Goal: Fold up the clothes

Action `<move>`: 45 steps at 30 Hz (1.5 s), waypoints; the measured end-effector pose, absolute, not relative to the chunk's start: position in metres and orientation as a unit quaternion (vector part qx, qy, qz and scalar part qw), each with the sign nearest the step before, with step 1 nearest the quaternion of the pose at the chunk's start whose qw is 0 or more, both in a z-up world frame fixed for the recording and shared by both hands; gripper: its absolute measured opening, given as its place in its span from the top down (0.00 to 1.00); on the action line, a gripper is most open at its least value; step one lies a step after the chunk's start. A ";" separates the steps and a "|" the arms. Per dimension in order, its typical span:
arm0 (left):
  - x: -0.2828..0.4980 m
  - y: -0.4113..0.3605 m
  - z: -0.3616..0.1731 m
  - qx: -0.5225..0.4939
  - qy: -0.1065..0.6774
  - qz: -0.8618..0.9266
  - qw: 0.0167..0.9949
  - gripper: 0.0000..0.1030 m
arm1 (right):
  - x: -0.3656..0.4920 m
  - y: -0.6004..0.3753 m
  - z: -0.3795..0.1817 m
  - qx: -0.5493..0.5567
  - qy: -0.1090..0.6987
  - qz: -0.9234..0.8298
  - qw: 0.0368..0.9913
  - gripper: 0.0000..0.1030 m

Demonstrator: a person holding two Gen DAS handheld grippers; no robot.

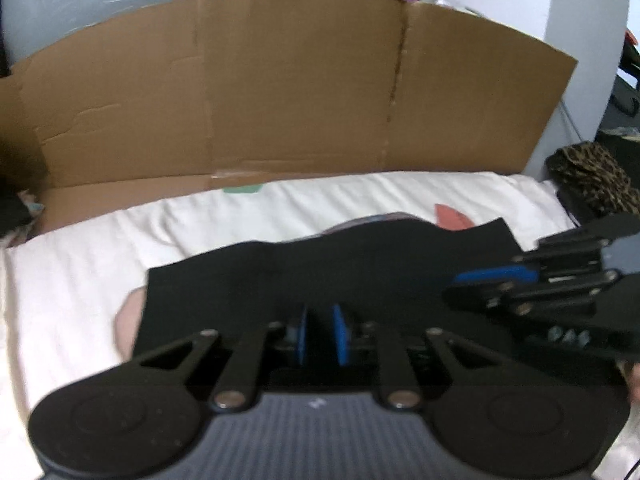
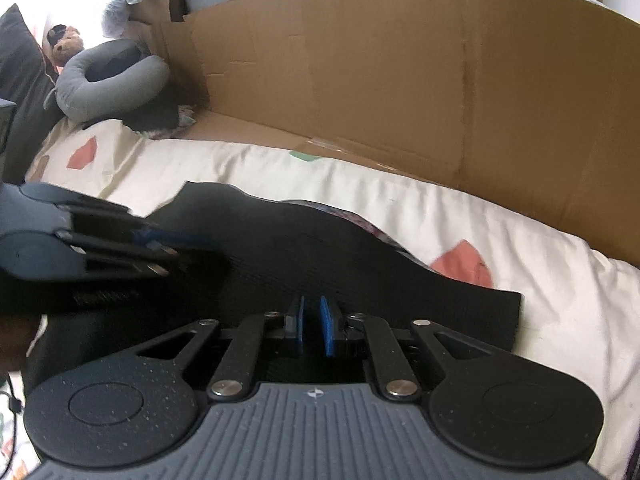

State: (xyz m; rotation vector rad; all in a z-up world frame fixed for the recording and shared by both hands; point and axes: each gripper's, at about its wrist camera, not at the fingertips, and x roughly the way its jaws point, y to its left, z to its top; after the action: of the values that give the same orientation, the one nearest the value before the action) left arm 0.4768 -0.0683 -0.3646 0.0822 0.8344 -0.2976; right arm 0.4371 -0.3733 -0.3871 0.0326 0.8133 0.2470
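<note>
Grippers are working side by side over the black garment (image 1: 320,272) on the cream bedsheet (image 1: 80,264), seemingly to fold it evenly: left gripper (image 1: 320,334) and right gripper (image 2: 312,326) each showing narrowly parted pads, though whether cloth is pinched between I cannot tell.

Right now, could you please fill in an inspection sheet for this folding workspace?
Surface: cream bedsheet with coloured patches, wrinkled.
Job's things: black garment lying flat on the sheet; a patterned fabric edge shows beyond its far side.
Clutter: grey neck pillow, soft toy, leopard-print cloth.
Grippers: left gripper and right gripper both over the garment's near edge, pads slightly apart; whether cloth is pinched cannot be told.
Cables: thin black cable at the bed's edge.
Surroundings: cardboard sheet standing along the far side; white wall beyond.
</note>
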 end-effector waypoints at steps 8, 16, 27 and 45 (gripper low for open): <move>0.460 -0.052 -0.345 0.034 0.398 -0.139 0.906 0.82 | 0.422 -0.398 -0.371 0.037 0.390 0.103 0.914 0.85; 0.434 -0.070 -0.337 0.037 0.390 -0.169 0.904 0.53 | 0.407 -0.378 -0.365 0.036 0.385 0.146 0.911 0.65; 0.452 -0.073 -0.375 0.045 0.424 -0.171 0.889 0.59 | 0.415 -0.351 -0.393 -0.007 0.399 0.124 0.909 0.69; 0.398 -0.064 -0.343 0.024 0.406 -0.152 0.901 0.56 | 0.378 -0.337 -0.360 0.019 0.374 0.128 0.918 0.73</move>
State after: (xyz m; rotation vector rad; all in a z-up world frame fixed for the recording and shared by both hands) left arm 0.3984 -0.0639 -0.3426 0.0491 0.8398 -0.3138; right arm 0.3784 -0.3370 -0.3598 0.0397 0.7691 0.2641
